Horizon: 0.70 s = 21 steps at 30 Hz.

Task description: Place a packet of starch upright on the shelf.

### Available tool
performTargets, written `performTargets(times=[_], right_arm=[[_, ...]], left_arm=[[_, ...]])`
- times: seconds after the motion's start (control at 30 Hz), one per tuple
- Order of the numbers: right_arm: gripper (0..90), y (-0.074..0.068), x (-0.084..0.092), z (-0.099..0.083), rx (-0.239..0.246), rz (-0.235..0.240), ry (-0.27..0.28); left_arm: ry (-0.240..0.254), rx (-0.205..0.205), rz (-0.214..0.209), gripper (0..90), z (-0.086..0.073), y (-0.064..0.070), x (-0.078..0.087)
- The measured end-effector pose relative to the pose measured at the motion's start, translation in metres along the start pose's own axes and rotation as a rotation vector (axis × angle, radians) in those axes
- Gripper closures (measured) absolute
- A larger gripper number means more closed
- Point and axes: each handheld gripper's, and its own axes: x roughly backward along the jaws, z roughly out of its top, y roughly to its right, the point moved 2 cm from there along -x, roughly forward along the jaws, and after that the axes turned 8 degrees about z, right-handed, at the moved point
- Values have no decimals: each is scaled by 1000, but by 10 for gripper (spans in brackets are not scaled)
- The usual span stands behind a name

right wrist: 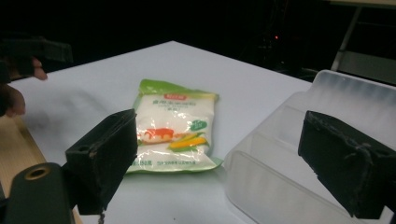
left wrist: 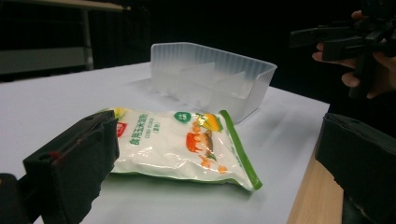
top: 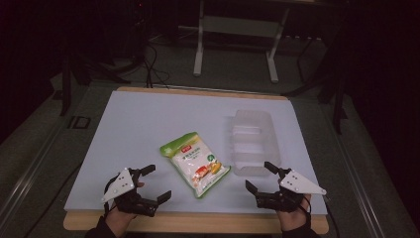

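Nearest to us, our left gripper [top: 150,183] and right gripper [top: 259,177] hover low over the near edge of the bench [top: 148,119], both with jaws wide apart and holding nothing. Between them lies the bag of corn starch [top: 195,163], flat on the white surface. Just beside the bag, toward the right gripper, stands the clear plastic tray [top: 251,141], close to the bag.
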Motion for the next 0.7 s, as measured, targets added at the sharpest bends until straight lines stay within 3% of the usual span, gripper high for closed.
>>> performTargets(times=[0.13, 0.17, 0.33, 0.4, 0.5, 0.53, 0.63, 0.7], right_arm=[[117, -1, -1, 0, -23, 14, 3], [117, -2, 0, 1, -48, 31, 9], [117, -7, 1, 4, -26, 45, 5], [117, -11, 1, 6, -8, 53, -1], [115, -14, 2, 8, 2, 56, 6], [114, -17, 2, 9, 34, 51, 13], [114, -19, 3, 10, 63, 40, 19], [114, -20, 3, 11, 58, 51, 25]], left_arm=[[-5, -3, -13, 1, 0, 2, -1], [-7, 1, -21, 1, 0, 2, -1], [-12, -12, -53, 1, 3, 9, -3], [-22, -43, -65, 1, 7, 13, -4], [-20, -17, -80, 1, 11, 15, -4], [-24, 16, -102, 1, 15, 17, -3], [-48, 31, -109, 1, 23, 21, -2], [-64, 34, -160, 1, 29, 22, -3]])
